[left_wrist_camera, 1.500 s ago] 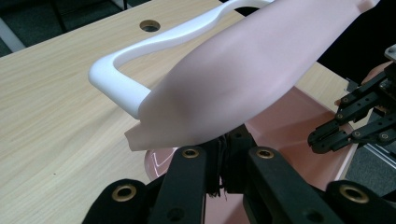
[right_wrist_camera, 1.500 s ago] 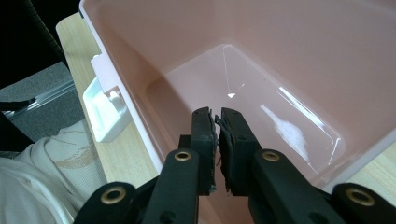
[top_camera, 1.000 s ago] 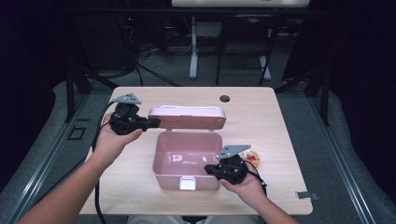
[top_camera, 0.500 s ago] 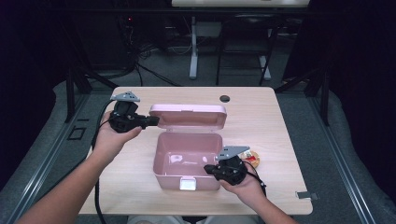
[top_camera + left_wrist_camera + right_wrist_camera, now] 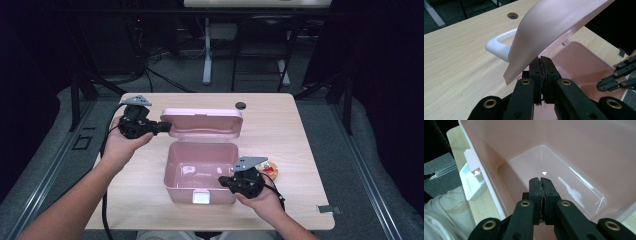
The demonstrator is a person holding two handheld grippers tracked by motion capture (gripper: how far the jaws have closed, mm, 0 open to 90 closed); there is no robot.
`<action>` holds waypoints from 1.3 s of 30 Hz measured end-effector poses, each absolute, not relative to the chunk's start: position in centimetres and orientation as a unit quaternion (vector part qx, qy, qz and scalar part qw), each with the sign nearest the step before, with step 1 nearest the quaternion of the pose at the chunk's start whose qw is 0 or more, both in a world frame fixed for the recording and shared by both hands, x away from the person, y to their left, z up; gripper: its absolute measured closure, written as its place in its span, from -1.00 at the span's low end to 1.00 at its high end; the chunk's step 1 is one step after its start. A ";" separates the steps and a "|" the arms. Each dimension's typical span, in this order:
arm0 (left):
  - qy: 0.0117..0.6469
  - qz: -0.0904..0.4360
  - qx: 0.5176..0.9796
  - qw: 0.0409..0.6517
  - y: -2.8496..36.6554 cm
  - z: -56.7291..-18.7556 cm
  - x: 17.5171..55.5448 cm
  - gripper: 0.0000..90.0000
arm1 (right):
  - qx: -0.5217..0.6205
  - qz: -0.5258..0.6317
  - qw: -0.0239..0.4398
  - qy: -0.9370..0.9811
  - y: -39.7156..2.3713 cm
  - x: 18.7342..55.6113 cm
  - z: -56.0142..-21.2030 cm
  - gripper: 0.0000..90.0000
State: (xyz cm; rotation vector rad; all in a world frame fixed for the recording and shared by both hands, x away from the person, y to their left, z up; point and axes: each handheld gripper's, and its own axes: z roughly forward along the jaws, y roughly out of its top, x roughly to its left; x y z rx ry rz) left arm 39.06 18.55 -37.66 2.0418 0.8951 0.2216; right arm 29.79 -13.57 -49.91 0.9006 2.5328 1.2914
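A pink box [image 5: 200, 172] stands open in the middle of the wooden table [image 5: 280, 130], its lid [image 5: 202, 122] tilted up at the back. My left gripper [image 5: 167, 127] is shut, its tips against the left edge of the lid [image 5: 554, 27] with nothing between the pads [image 5: 541, 60]. A white handle [image 5: 499, 46] sticks out from the lid's outer side. At the box's front right corner my right gripper [image 5: 223, 181] is also shut; its tips [image 5: 540, 180] point into the bare pink interior [image 5: 564, 157], just inside the front wall.
A white latch [image 5: 201, 196] sits on the box's front wall [image 5: 471, 182]. A small round red and orange thing [image 5: 273, 170] lies right of the box, behind my right hand. A dark round hole [image 5: 241, 105] marks the table's far side. A small metal piece [image 5: 327, 209] sits at the front right edge.
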 end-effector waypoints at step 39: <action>0.393 0.095 0.809 0.426 19.0 -39.3 40.5 0.74 | 0.302 0.432 0.090 0.845 -13.6 29.7 -50.0 1.00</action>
